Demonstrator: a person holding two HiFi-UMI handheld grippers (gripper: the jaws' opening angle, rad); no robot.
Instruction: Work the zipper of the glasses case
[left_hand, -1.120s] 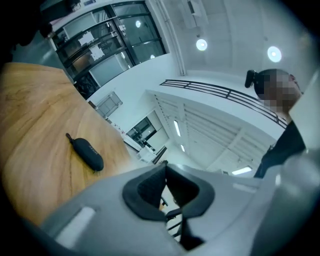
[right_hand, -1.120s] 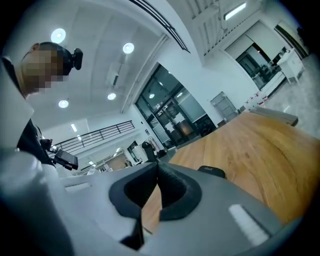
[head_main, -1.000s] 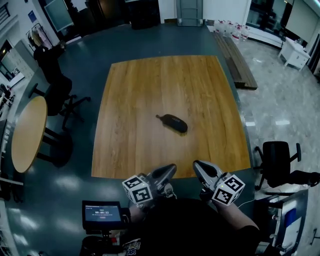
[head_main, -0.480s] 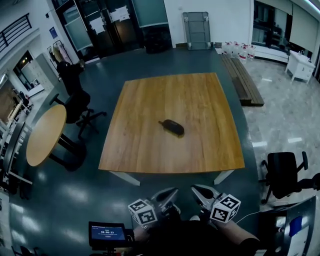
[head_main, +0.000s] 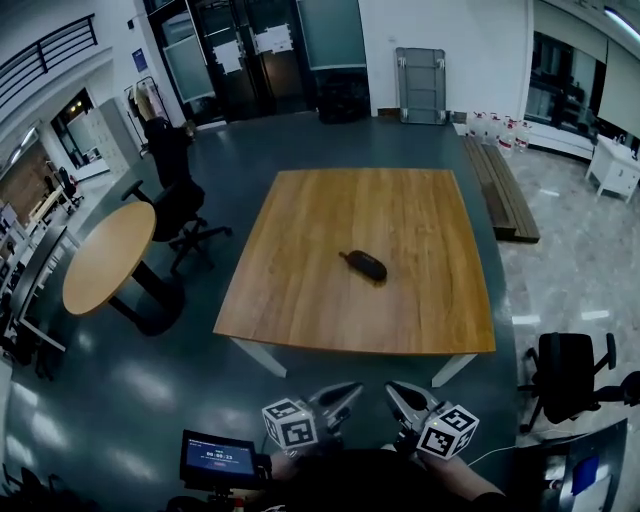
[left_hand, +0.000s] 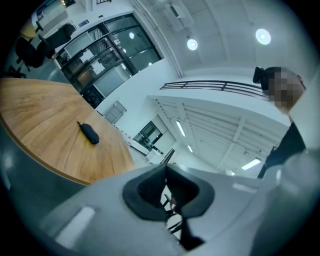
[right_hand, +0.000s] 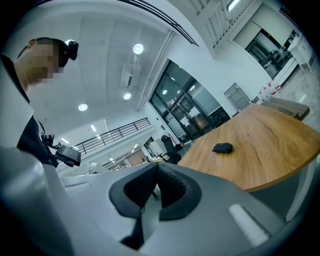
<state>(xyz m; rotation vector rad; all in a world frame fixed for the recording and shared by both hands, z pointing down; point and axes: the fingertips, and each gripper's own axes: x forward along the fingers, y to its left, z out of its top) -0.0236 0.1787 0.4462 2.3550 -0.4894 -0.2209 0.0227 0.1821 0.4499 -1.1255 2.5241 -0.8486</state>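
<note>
The dark glasses case (head_main: 364, 265) lies near the middle of the wooden table (head_main: 290, 300). The left gripper (head_main: 346, 392) and right gripper (head_main: 394, 390), both closed and empty, are held well short of its near edge.

We hold both grippers low at 6 o'clock in the head view, side by side and just apart. Our left gripper (head_main: 347, 390) points toward 1 o'clock, its jaws pressed together with nothing between them. Our right gripper (head_main: 393, 388) points toward 11 o'clock, its jaws likewise together and empty.
</note>
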